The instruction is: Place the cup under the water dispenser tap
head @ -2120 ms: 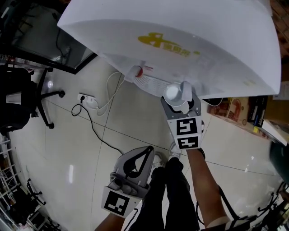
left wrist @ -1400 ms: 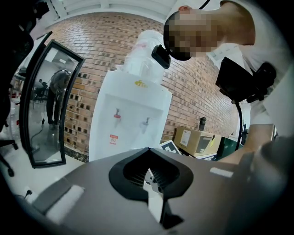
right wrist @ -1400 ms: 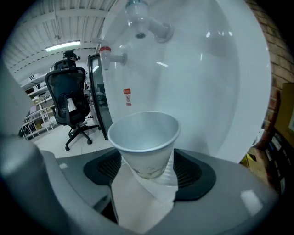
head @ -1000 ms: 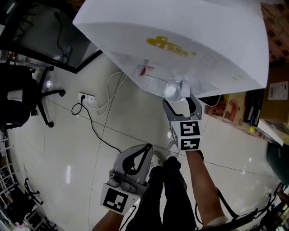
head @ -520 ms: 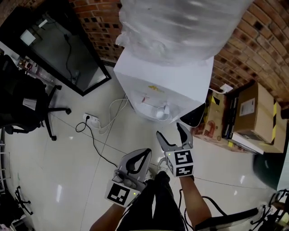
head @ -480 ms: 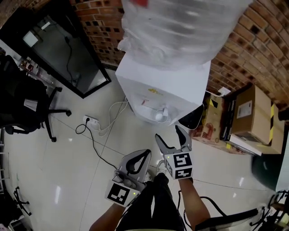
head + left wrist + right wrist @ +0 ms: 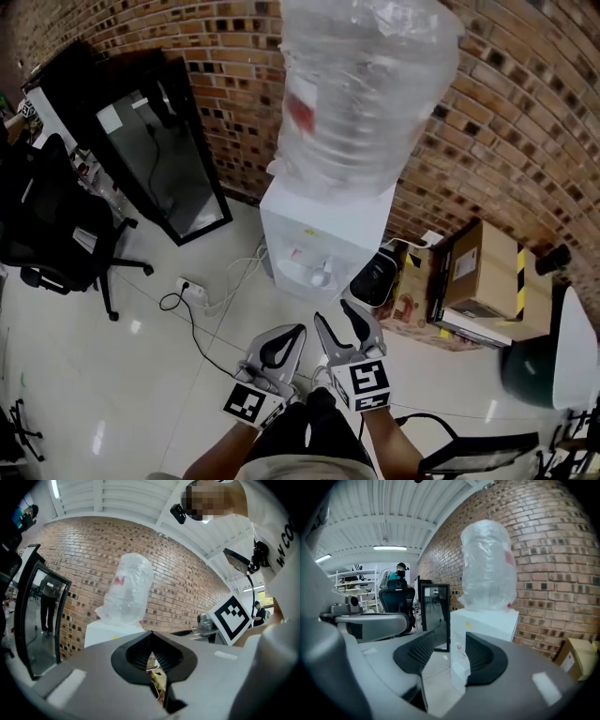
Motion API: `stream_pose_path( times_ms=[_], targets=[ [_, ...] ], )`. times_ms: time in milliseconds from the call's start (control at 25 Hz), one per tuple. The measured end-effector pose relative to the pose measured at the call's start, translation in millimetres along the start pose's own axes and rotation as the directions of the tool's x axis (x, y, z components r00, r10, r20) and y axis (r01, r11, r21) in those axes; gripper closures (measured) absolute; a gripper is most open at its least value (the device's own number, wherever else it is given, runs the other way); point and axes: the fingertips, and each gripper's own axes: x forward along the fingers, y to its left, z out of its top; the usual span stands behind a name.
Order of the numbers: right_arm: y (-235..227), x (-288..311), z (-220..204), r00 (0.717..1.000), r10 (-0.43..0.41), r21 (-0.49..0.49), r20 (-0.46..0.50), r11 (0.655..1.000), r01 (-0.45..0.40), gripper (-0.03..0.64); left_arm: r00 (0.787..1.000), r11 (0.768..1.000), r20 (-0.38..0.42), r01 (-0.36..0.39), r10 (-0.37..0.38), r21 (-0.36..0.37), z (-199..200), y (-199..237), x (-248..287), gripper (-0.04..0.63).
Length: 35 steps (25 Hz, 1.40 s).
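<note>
The big clear water bottle [image 7: 361, 94] is sitting upside down on the white dispenser [image 7: 328, 220], which is standing against the brick wall [image 7: 525, 122], so it is feeding the taps on the front. In the recess under those taps a small white shape is showing. I'm taking it for the cup [image 7: 322, 275], standing where water would fall into it, though from the head view it is too small to be sure of its exact spot. That would make the placing look done.

Both hands are hanging close together in front of the person's body, well apart from the dispenser and pointing roughly toward it. The right gripper [image 7: 333, 311] is closing its jaws on nothing, with only the distant dispenser showing through the gap. The left gripper [image 7: 295, 333] is holding its jaws together, empty.
</note>
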Motion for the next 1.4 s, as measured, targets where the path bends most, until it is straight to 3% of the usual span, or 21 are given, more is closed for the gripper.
stream_pose_path(
  times_ms=[280, 680, 1400],
  targets=[
    [29, -56, 45, 0.997, 0.025, -0.045, 0.076, 0.999, -0.021, 0.484, 0.996, 0.999, 0.082, 0.018, -0.021, 0.042, 55, -28, -24, 0.603],
    [60, -127, 46, 0.992, 0.095, -0.053, 0.081, 0.994, -0.09, 0.512, 0.996, 0.997, 0.087, 0.016, -0.022, 0.077, 68, -80, -62, 0.603],
    [83, -351, -26, 0.982, 0.111, -0.038, 0.151, 0.994, -0.106, 0.558, 0.996, 0.994, 0.079, 0.028, -0.036, 0.103, 35, -301, -147, 0.603]
  ],
)
